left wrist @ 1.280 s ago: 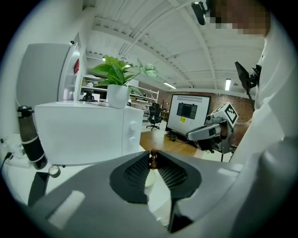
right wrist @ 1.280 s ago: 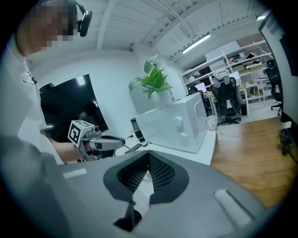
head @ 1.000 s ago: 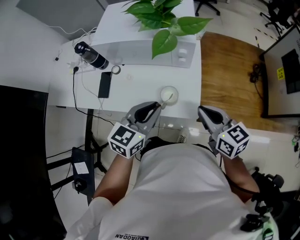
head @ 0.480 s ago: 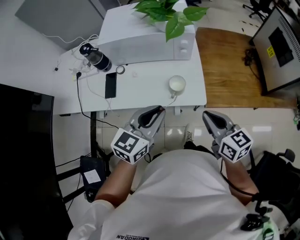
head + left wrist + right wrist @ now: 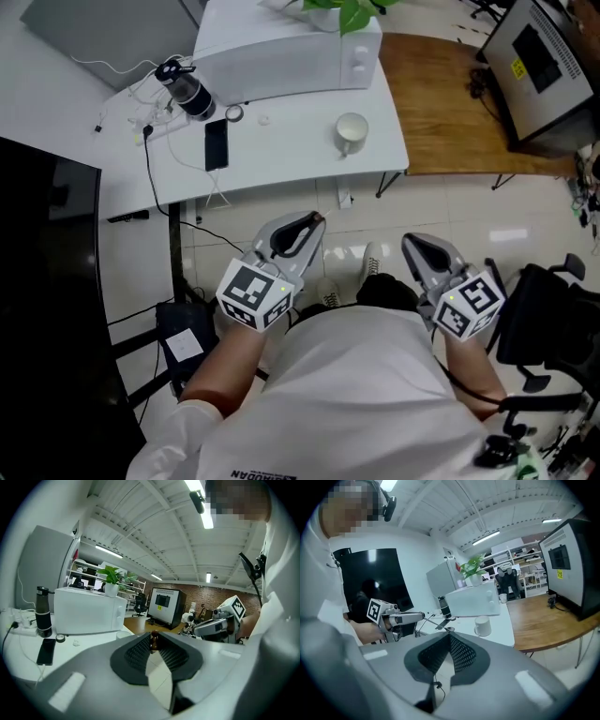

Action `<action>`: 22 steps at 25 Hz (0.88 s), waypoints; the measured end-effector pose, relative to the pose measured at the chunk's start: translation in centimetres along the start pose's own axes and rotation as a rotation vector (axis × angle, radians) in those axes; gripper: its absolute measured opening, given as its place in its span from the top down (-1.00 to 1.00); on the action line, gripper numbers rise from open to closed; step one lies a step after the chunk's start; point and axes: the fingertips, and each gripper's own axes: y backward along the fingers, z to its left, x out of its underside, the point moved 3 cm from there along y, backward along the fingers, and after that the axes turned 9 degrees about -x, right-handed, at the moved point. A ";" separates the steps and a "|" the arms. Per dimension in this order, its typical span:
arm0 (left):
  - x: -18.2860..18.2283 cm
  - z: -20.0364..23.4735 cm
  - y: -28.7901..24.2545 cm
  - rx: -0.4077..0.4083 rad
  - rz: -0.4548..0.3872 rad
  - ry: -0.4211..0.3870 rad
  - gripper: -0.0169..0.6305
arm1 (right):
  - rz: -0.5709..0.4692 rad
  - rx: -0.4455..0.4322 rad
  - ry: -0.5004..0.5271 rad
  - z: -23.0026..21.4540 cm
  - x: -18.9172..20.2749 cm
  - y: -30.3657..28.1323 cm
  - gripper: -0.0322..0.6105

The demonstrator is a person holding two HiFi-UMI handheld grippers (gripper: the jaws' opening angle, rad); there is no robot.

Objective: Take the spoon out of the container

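Observation:
My left gripper point(image 5: 317, 221) is shut on the spoon point(image 5: 448, 629). In the right gripper view the thin handle runs from its jaws to the small bowl, held in the air. In the left gripper view the brown handle end point(image 5: 153, 641) sticks up between the closed pads. The white mug point(image 5: 351, 131) stands alone near the front edge of the white table point(image 5: 281, 159), well away from both grippers. My right gripper point(image 5: 412, 246) hangs beside the left one over the floor, jaws together with nothing in them.
On the table are a white microwave point(image 5: 281, 56), a dark bottle point(image 5: 187, 94), a black phone point(image 5: 216, 145) and cables. A wooden table point(image 5: 441, 103) with a monitor point(image 5: 544, 66) adjoins on the right. A black panel point(image 5: 47, 281) stands left, a dark chair point(image 5: 553, 319) right.
The left gripper has drawn the spoon out of the mug and away from the table. Both grippers and the view have backed off, so the table now lies farther ahead.

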 end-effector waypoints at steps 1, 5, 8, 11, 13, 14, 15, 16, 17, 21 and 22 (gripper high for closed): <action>0.2 -0.4 0.4 -0.001 -0.003 -0.003 0.78 | 0.003 0.001 -0.004 0.3 0.4 0.3 0.88; 0.2 -1.5 1.3 -0.009 -0.015 -0.030 0.78 | 0.025 0.003 0.011 0.7 0.7 1.0 0.88; 0.2 -2.1 1.5 -0.022 -0.011 -0.033 0.78 | 0.041 -0.003 0.027 0.6 0.3 1.1 0.88; -0.1 -2.9 1.3 -0.023 -0.014 -0.037 0.78 | 0.048 -0.014 0.044 0.8 -0.1 1.3 0.88; -0.3 -3.4 0.9 -0.025 -0.018 -0.051 0.78 | 0.040 -0.023 0.054 0.7 -0.4 1.5 0.88; -0.4 -3.6 0.7 -0.028 -0.020 -0.058 0.78 | 0.035 -0.026 0.059 0.6 -0.5 1.7 0.88; -0.3 -3.8 0.5 -0.033 -0.020 -0.059 0.78 | 0.033 -0.028 0.063 0.4 -0.6 1.8 0.88; -0.2 -4.0 0.5 -0.037 -0.018 -0.057 0.78 | 0.031 -0.030 0.066 0.2 -0.6 2.1 0.88; -0.1 -4.3 0.4 -0.042 -0.015 -0.053 0.78 | 0.031 -0.032 0.068 0.0 -0.7 2.3 0.88; 0.1 -4.8 0.6 -0.058 -0.010 -0.053 0.78 | 0.033 -0.046 0.070 -0.4 -0.7 2.7 0.88; 0.0 -4.8 0.6 -0.064 -0.011 -0.053 0.78 | 0.036 -0.051 0.071 -0.4 -0.7 2.7 0.88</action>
